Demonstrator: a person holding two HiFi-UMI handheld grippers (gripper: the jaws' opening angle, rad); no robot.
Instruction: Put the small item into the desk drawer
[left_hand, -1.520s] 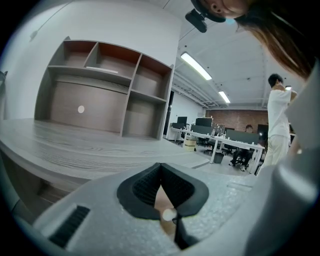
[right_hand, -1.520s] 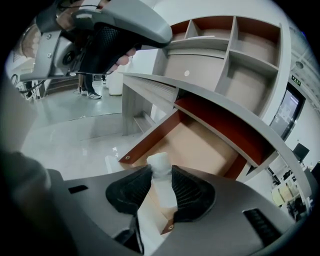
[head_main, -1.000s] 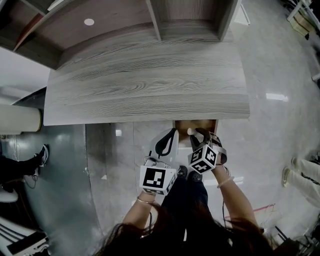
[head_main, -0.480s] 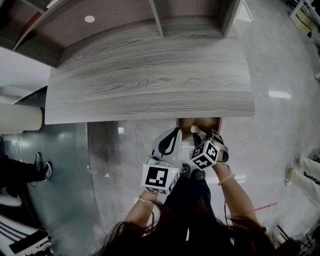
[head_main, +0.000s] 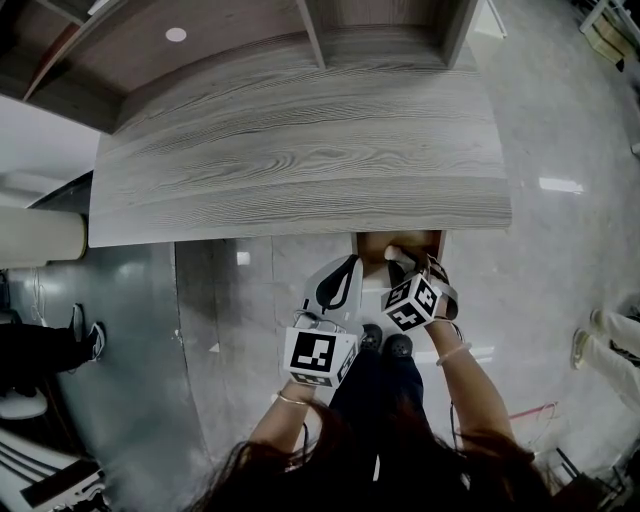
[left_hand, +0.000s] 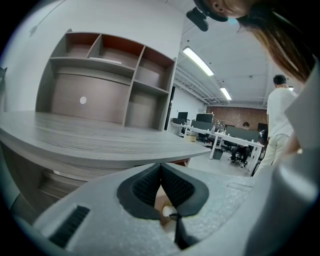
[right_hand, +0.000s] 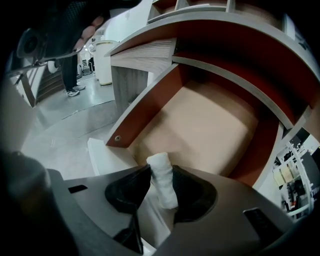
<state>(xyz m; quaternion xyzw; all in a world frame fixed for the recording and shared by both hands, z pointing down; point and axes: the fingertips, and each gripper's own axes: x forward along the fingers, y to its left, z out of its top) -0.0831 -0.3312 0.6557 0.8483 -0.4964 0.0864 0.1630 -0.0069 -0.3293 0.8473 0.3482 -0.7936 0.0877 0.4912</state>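
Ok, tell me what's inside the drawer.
Only the drawer floor, bare and tan, and its reddish walls show; nothing lies on the part in view. The white roll, held in the right gripper, hangs at its front edge. The desktop covers the drawer's rear.

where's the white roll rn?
Right gripper view, centre: white roll stands between the right gripper's opening jaws, at the open drawer's mouth. In the head view, that is below the desk's front edge, right side.

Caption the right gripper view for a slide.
Right tool, jaws opening, white roll between them, above the open drawer.
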